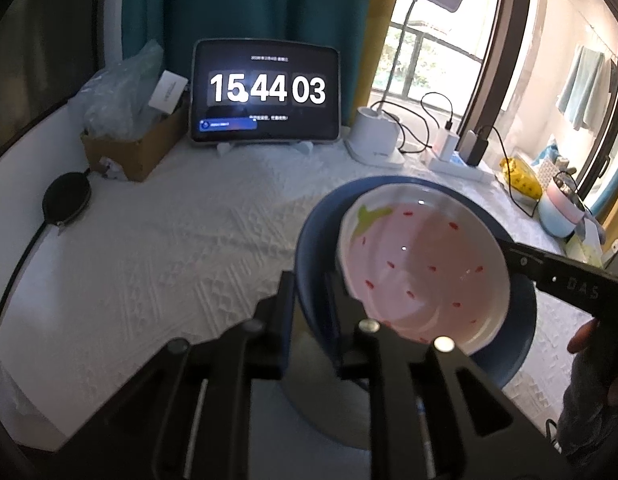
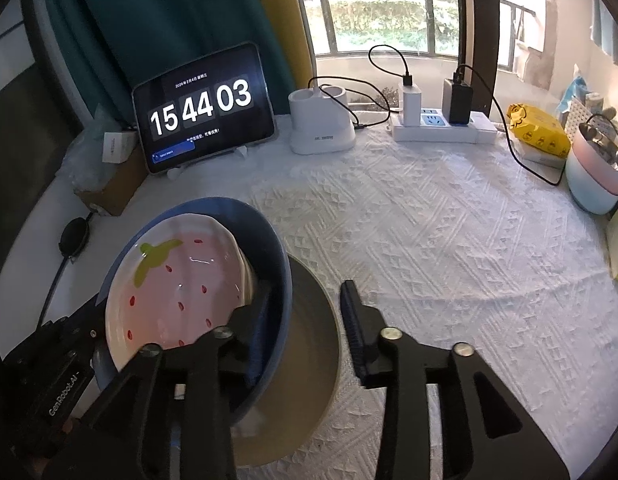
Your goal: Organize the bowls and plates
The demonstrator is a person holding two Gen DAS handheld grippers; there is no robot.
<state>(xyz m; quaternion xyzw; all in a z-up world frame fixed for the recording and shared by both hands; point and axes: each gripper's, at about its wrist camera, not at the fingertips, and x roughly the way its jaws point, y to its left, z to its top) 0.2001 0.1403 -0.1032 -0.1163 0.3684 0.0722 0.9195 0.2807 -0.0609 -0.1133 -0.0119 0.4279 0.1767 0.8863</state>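
White textured cloth (image 2: 449, 248) covers our table below a sunlit window, a tablet clock (image 2: 203, 110) at the far edge. We have a pink strawberry-painted ceramic bowl (image 2: 177, 284) nested in a blue glazed bowl (image 2: 275, 264), which sits tilted on a beige round plate (image 2: 309, 360) near us. Our left gripper (image 1: 311, 308) straddles the blue rim, clamped as far as we can judge; our right gripper (image 2: 305, 312) is spread wide around the opposite rim. Glazed, stiff and breakable, the stack looks slippery, best pinched at the rim.
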